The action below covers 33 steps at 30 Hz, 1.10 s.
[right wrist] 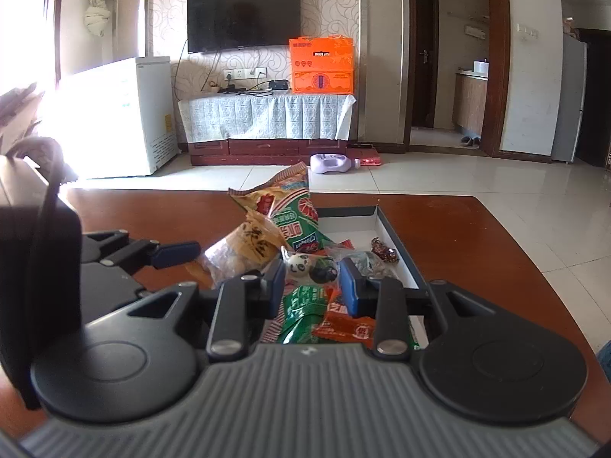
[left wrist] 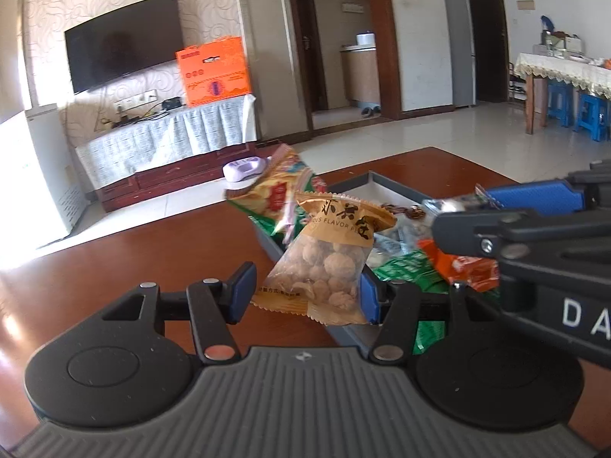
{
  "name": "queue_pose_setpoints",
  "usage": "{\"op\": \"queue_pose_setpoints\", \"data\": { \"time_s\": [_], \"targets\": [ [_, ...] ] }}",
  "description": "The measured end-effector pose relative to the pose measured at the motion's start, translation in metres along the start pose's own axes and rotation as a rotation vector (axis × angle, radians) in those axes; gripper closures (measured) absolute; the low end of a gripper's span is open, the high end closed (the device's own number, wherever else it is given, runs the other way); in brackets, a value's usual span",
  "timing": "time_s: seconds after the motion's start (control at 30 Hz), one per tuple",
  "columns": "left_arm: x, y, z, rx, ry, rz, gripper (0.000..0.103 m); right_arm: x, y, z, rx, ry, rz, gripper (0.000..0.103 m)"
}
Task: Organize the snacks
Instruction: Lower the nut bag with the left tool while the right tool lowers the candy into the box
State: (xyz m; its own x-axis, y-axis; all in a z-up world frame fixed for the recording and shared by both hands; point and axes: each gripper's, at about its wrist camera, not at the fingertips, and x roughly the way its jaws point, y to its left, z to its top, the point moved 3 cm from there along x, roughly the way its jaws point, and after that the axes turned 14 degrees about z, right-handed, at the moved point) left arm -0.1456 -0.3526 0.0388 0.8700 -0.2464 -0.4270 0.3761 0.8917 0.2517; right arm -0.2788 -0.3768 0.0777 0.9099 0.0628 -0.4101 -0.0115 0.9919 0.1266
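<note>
My left gripper (left wrist: pixel 305 294) is shut on a clear bag of round brown snacks (left wrist: pixel 324 267) with a golden top, held tilted above the wooden table's (left wrist: pixel 114 259) surface, at the left rim of the grey tray (left wrist: pixel 382 181). My right gripper (right wrist: pixel 313 286) is shut on a small panda-print packet (right wrist: pixel 311 267) over the tray (right wrist: pixel 397 236). It enters the left wrist view from the right, where the packet's clear wrapper (left wrist: pixel 454 204) pokes out past its fingers. In the tray lie green packets (right wrist: pixel 305 309), an orange packet (right wrist: pixel 351 328) and dark candies (right wrist: pixel 385 252). A yellow-green chip bag (right wrist: pixel 286 206) stands up at its far left.
The table ends just beyond the tray and curves away on the right (right wrist: pixel 534 267). On the floor past it lies a purple bottle (right wrist: pixel 332 163). Further back stand a cloth-covered TV cabinet (right wrist: pixel 267 118) with an orange box (right wrist: pixel 322 65), and a white freezer (right wrist: pixel 126 114).
</note>
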Motion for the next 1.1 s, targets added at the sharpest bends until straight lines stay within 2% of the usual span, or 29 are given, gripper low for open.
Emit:
{"op": "queue_pose_setpoints", "data": {
  "time_s": [0.23,0.67,1.1],
  "targets": [
    [0.024,-0.009,0.002,0.002,0.017,-0.005,0.041,-0.001,-0.015,0.001,0.034,-0.005,-0.025,0.069],
    [0.077,-0.034,0.016,-0.011,0.02,-0.084,0.041,0.009,-0.03,-0.002,0.041,0.025,-0.038,0.069],
    [0.115,-0.056,0.03,-0.026,0.036,-0.114,0.041,0.016,-0.037,-0.006,0.043,0.047,-0.039,0.069]
  ]
}}
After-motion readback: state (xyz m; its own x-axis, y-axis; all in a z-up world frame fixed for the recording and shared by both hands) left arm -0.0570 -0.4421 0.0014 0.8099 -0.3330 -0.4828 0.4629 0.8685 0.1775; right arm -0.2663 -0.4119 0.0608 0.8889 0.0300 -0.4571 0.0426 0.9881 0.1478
